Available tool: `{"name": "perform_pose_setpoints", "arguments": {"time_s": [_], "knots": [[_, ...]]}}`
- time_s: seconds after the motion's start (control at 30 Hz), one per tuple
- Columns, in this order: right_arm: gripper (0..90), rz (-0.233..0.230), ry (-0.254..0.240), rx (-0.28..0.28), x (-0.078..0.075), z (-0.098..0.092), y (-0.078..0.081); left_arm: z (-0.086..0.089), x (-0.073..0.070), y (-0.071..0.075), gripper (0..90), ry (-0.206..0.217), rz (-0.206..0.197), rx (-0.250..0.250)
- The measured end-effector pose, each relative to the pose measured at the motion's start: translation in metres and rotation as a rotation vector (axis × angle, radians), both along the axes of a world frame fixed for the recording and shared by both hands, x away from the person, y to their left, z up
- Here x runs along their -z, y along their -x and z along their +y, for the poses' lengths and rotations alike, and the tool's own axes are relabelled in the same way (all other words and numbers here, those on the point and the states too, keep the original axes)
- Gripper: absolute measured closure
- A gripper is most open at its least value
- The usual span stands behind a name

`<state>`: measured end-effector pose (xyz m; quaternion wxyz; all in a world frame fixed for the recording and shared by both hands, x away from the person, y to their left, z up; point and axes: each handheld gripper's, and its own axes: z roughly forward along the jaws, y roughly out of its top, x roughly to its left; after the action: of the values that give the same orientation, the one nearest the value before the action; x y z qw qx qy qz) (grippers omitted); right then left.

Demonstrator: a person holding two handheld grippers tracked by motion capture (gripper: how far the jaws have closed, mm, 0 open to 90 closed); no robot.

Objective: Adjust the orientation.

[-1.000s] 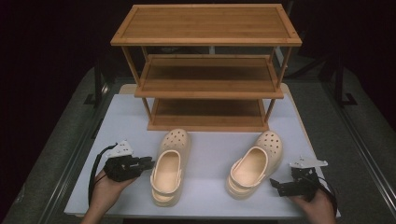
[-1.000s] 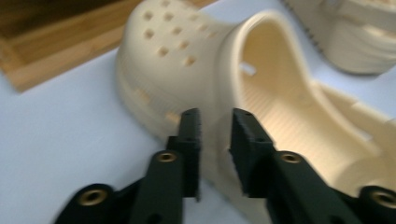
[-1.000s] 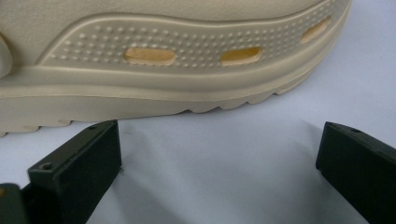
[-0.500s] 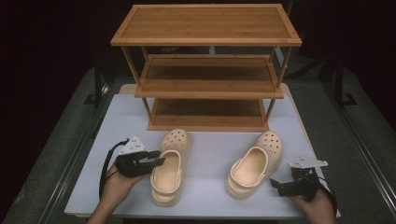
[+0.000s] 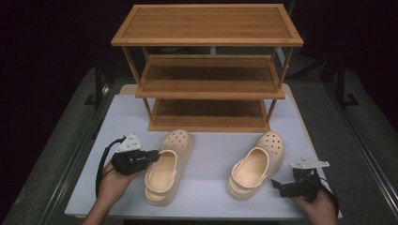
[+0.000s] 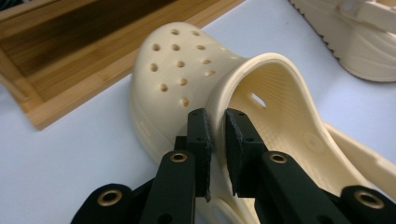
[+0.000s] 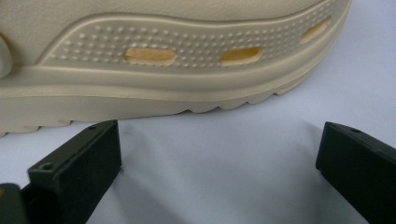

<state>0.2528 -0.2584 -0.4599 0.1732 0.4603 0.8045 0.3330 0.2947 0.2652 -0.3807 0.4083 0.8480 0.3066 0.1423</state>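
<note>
right clog (image 7: 177,60) cut off by frame edges, shelf (image 6: 70,51) cropped

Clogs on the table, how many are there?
2. The left clog lies in front of the wooden rack, its rim pinched by the left tool. The right clog lies beside the open right tool, untouched. The shelves look empty.

Cream clogs, brown rack, white table.
Both clogs (image 5: 167,166) (image 5: 256,164) pale cream w/ round holes over toes, dotted texture + slots on side. Rack (image 5: 206,65) warm brown wood grain. Table (image 5: 206,187) white top. Grippers (image 5: 152,155) (image 5: 278,185) black, grey plates.
</note>
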Motion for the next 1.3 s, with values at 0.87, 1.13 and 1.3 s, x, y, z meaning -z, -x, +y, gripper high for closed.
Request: {"name": "perform_pose_setpoints", "arguments": {"time_s": [0.87,1.13,1.3], "knots": [[0.0,-0.002,-0.001,0.000,0.000,0.000,0.000,0.015,-0.013,-0.027,84.8,-0.027,-0.110,-0.055],[0.0,-0.002,-0.001,0.000,0.000,0.000,0.000,0.005,-0.010,-0.031,84.9,-0.026,-0.107,-0.028],[0.0,-0.002,0.000,0.000,0.000,0.000,0.000,0.009,-0.006,-0.030,84.8,-0.013,-0.086,-0.031]]}}
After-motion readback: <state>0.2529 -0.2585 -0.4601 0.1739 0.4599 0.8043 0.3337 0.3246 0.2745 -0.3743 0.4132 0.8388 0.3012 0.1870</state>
